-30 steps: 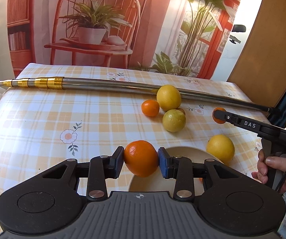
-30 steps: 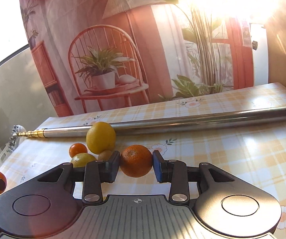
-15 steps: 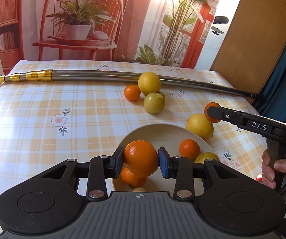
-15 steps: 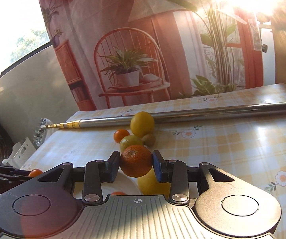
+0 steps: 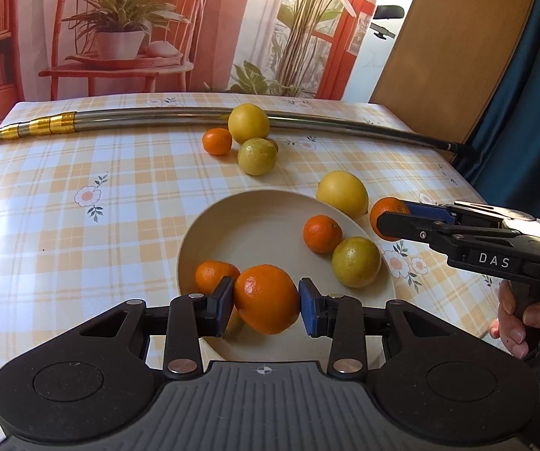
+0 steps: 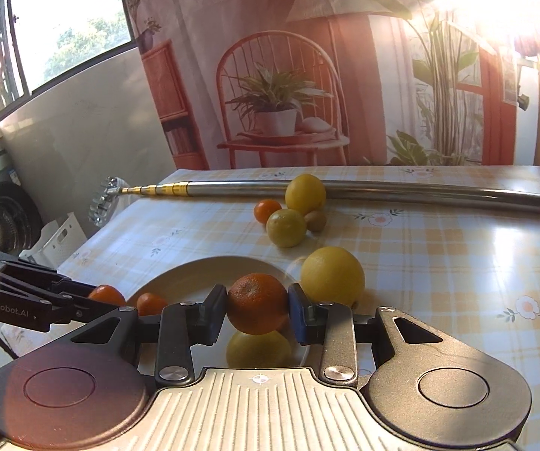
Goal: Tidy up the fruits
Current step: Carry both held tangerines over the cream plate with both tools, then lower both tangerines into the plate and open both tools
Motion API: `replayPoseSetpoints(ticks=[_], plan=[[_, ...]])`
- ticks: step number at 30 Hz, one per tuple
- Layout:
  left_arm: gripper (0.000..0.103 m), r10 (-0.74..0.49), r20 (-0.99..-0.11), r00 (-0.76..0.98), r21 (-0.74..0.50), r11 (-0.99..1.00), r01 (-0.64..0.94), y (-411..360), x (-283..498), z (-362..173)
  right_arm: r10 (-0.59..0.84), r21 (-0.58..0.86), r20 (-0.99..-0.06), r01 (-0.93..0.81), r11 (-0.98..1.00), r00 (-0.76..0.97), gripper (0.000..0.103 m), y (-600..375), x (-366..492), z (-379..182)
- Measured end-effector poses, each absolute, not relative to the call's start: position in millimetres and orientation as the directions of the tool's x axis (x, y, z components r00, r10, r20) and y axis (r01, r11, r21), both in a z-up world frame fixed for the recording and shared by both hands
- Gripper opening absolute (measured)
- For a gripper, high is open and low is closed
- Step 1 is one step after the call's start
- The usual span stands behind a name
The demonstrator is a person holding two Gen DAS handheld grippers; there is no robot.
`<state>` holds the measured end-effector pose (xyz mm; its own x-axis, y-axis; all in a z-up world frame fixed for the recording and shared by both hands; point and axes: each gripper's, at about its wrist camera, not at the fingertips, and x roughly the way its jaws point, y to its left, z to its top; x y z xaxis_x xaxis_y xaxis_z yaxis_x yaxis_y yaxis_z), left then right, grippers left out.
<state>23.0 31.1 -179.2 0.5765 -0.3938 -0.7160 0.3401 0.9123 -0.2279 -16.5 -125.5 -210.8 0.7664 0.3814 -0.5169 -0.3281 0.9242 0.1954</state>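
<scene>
My left gripper (image 5: 266, 300) is shut on a large orange (image 5: 266, 293), held over the near part of a beige bowl (image 5: 255, 205). In the bowl lie an orange (image 5: 213, 274), a mandarin (image 5: 322, 233) and a greenish lemon (image 5: 356, 261). My right gripper (image 6: 258, 308) is shut on a smaller orange (image 6: 258, 302) above the bowl's (image 6: 195, 274) right rim, over the greenish lemon (image 6: 258, 347). From the left wrist view the right gripper (image 5: 390, 220) hangs beside a yellow lemon (image 5: 342, 193) that lies on the table just outside the bowl.
Far on the checked tablecloth sit a yellow lemon (image 5: 248, 123), a small mandarin (image 5: 216, 141), a green lemon (image 5: 257, 156) and a kiwi (image 6: 316, 220). Behind them a long metal pole (image 5: 138, 116) spans the table. A hand (image 5: 514, 323) holds the right gripper's handle.
Both grippers have pulled back and tilted down with their oranges. The left orange now hangs over the bowl's near part, and the right orange has come to the bowl's right rim.
</scene>
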Motion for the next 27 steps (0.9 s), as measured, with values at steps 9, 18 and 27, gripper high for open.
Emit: replayPoseSetpoints(ticks=[9,18,27], plan=[[0.039,-0.427,-0.733,0.530,-0.270,0.897,0.349,30.8,18.3,-185.9,0.394,0.169,-0.563,-0.365,0.915,0.727,0.033,-112.2,-37.1,-215.5],[0.039,-0.407,-0.766,0.497,-0.222,0.894,0.390,20.6,15.2,-195.4,0.402,0.174,-0.593,-0.377,0.910,0.697,0.033,-105.6,-43.2,-221.7],[0.039,-0.366,-0.791,0.490,-0.173,0.902,0.395,15.7,18.0,-203.5,0.390,0.170,-0.628,-0.369,0.914,0.674,0.033,-104.4,-36.5,-228.6]])
